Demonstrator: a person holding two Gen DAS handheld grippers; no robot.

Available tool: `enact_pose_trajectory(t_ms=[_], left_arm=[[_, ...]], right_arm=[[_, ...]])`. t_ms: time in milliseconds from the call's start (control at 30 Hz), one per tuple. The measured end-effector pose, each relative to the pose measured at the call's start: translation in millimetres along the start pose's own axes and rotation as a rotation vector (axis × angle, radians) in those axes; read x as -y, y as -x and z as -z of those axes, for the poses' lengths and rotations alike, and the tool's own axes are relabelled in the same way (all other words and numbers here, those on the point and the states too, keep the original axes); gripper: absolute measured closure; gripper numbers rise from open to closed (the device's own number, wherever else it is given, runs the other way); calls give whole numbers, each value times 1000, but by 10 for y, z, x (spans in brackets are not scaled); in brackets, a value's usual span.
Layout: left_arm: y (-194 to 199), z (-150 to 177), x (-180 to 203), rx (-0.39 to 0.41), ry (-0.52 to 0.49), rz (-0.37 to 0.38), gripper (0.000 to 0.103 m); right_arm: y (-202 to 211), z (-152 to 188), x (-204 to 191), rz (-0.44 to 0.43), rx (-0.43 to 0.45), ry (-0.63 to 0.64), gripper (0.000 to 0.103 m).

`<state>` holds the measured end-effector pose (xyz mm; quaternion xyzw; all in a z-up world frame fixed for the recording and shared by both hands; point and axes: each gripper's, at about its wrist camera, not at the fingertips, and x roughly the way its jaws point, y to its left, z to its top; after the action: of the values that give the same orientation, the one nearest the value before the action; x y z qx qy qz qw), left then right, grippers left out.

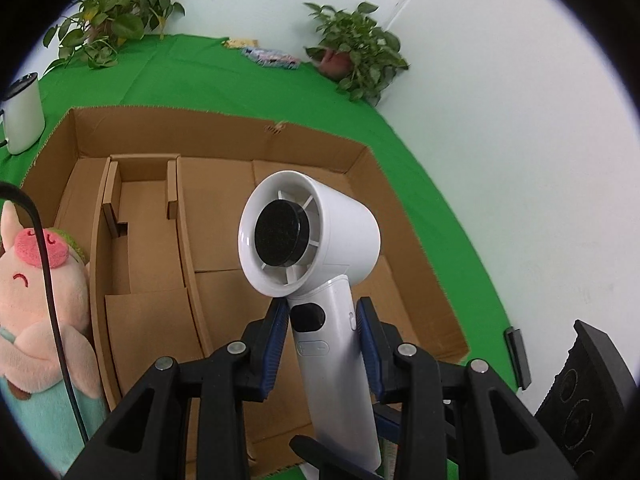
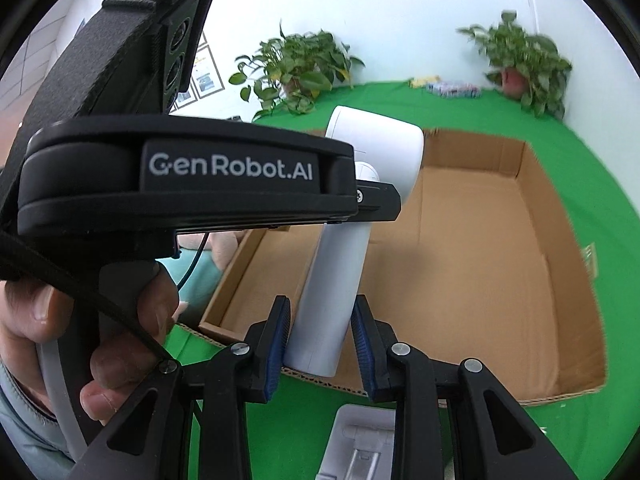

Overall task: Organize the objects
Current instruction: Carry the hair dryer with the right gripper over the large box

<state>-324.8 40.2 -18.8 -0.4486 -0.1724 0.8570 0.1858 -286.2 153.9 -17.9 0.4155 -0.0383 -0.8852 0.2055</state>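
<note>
A white hair dryer with a black round centre hangs above an open cardboard box. My left gripper is shut on the upper handle, just under the head, with blue pads on both sides. In the right wrist view, my right gripper is shut on the lower end of the same handle, over the box's near edge. A hand holds the left gripper's black housing, which hides the dryer's front.
The box has cardboard dividers and stands on a green cloth. A plush pig and a black cable lie at its left. A white appliance, potted plants and a grey-white stand are around.
</note>
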Motion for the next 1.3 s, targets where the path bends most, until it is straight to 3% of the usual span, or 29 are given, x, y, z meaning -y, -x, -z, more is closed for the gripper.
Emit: enact_pose_trajectory(t_ms=[500,800,1133,1300], left_arm=[[-504,-21,-218,-150,33,-126,68],[-513,11,-264,-194,45,-125,69],[59,125,-288,-50,0,-142,69],[80,303,-354,-70,-29,-202,68]], right_arm=[[-541,-11,255,-37,-113,-92,78],[-666,19,249,-5,-137,-111,78],[-647,0,175,25,-124,-87,77],[-589,10,196,-30,-137,-88,75]])
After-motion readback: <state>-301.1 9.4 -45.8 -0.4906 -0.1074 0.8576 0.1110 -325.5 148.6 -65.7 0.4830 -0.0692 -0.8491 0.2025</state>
